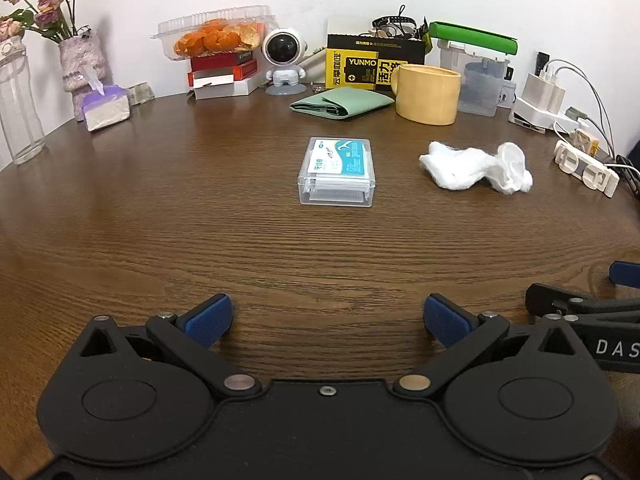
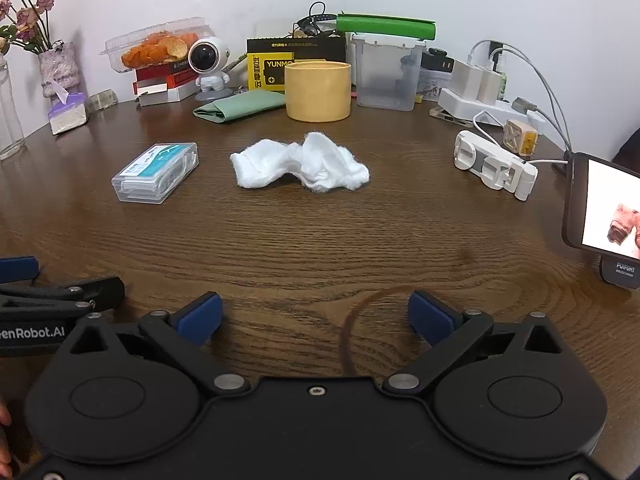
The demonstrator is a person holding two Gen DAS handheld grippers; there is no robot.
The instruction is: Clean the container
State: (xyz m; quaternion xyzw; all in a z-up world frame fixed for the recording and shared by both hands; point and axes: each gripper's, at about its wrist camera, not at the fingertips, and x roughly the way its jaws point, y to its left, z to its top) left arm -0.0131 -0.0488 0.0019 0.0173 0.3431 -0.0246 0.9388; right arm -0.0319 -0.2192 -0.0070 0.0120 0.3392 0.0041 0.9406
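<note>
**Both tongs apart and empty, short of container and cloth**

Left gripper [image 1: 328, 320] rests low over the wooden table [image 1: 160, 232], its blue pads spread wide with nothing between them. Dead ahead of it lies the clear plastic container [image 1: 337, 171], lid on, flat on the table — its long axis runs away from the tongs, short end facing them. Bare wood separates the two; nothing stands in the way.

White cloth [image 2: 300, 166] lies crumpled to the container's right, well apart from it and directly ahead of the right gripper [image 2: 316, 316], which is likewise spread and empty. Judgement: the left hand is better placed for the container, the right for the cloth.

Surroundings, left to right in the right wrist view: tissue pack [image 2: 67, 114], green folded cloth [image 2: 240, 106], yellow cup [image 2: 318, 90], phone [image 2: 604, 208] on a stand. All sit clear of either approach — the phone is nearest the right tongs and the one item an outward swing could catch.
</note>
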